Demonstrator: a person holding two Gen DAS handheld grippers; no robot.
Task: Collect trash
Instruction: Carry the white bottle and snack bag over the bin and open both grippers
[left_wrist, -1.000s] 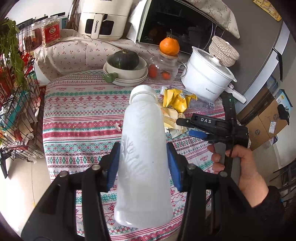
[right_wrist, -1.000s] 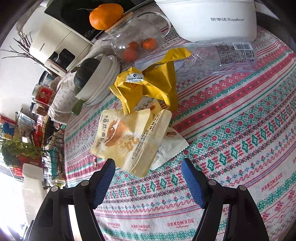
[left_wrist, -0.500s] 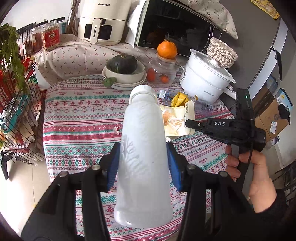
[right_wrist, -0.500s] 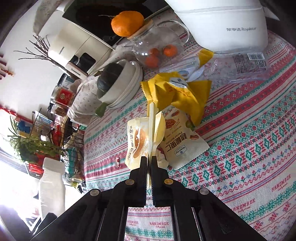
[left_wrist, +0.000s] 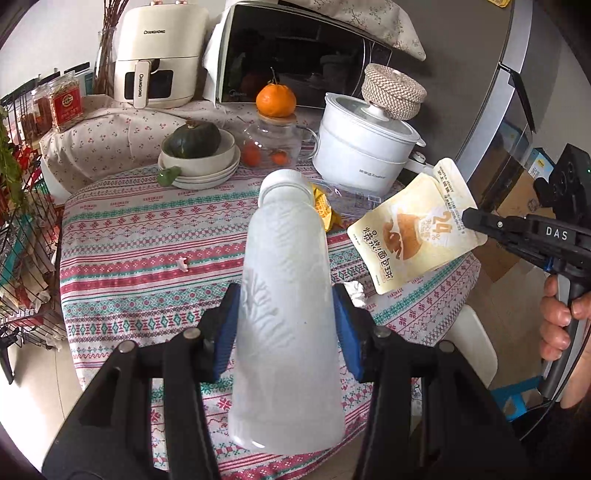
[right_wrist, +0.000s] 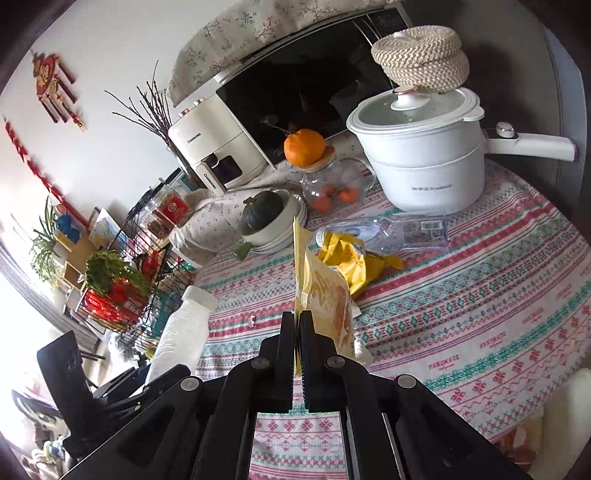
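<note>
Lifted off the table since a second ago, the cream bread-snack wrapper now hangs in the air, pinched at one edge by the right gripper, whose fingers are pressed together on it. The left gripper clamps a frosted white plastic bottle between its blue pads, holding it above the near edge of the table.

Below lies a round table under a cloth woven in red, teal and white bands. On it remain a crumpled yellow snack bag, a clear plastic wrapper just beside it, and a small white scrap well apart from them. Toward the back stand a white electric pot, a glass teapot topped by an orange, and a stack of bowls holding a dark green squash. Behind them sit an air fryer and a microwave; a wire rack stands at the left side.
</note>
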